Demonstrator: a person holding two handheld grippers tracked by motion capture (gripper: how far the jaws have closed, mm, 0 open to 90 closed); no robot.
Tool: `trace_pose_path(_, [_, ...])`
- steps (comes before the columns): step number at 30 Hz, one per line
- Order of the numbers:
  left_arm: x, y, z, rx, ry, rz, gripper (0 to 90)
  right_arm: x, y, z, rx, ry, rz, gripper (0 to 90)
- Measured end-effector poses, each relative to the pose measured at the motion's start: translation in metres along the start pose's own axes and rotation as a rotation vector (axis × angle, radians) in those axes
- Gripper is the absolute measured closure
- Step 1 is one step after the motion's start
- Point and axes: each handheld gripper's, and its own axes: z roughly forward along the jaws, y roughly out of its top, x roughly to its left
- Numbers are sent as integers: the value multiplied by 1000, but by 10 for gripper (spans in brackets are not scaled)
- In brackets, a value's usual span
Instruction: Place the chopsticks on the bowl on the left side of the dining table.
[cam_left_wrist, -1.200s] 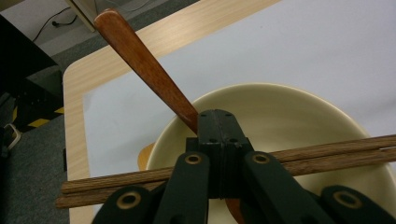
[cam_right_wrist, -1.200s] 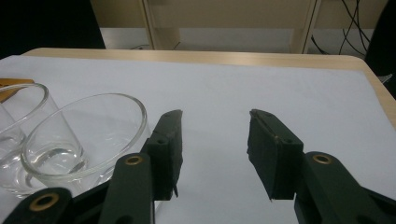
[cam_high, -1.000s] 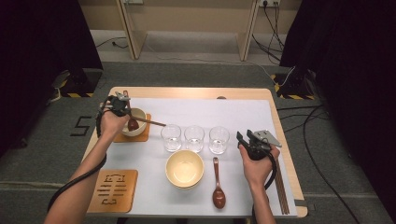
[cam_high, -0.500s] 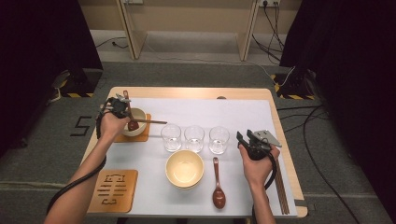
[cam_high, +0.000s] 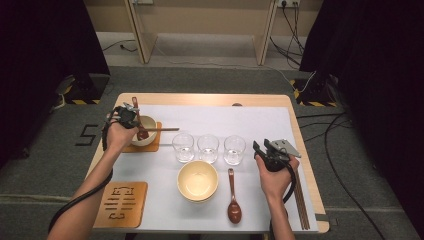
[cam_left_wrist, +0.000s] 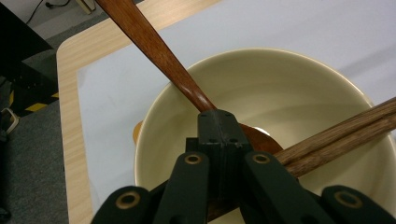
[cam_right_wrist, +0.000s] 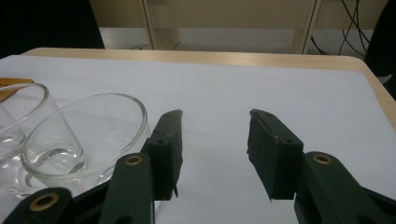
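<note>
Right now I'm clamping the left gripper (cam_left_wrist: 219, 135) shut on the wooden spoon (cam_left_wrist: 154, 46) by its stiff, light, slick neck, inside the breakable bowl (cam_left_wrist: 289, 79); right gripper (cam_right_wrist: 214, 154) is idling open, empty.

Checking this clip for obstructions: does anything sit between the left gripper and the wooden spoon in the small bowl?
Nothing does. The left gripper is already shut on the spoon inside the bowl; a pair of chopsticks lies across the rim beside it.
</note>
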Motion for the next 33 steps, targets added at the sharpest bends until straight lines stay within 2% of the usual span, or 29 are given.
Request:
trace_pose_path(11, [-4,3,-1,-14,-12,5,891,0,0,0,0,-1,0,555])
trace_pose_path(29, [-7,-1,0,-2,-21,16,891,0,0,0,1,-2,-1,555])
trace_pose_path(33, [-8,1,-1,-16,-21,15,890,0,-1,0,2,-2,1,555])
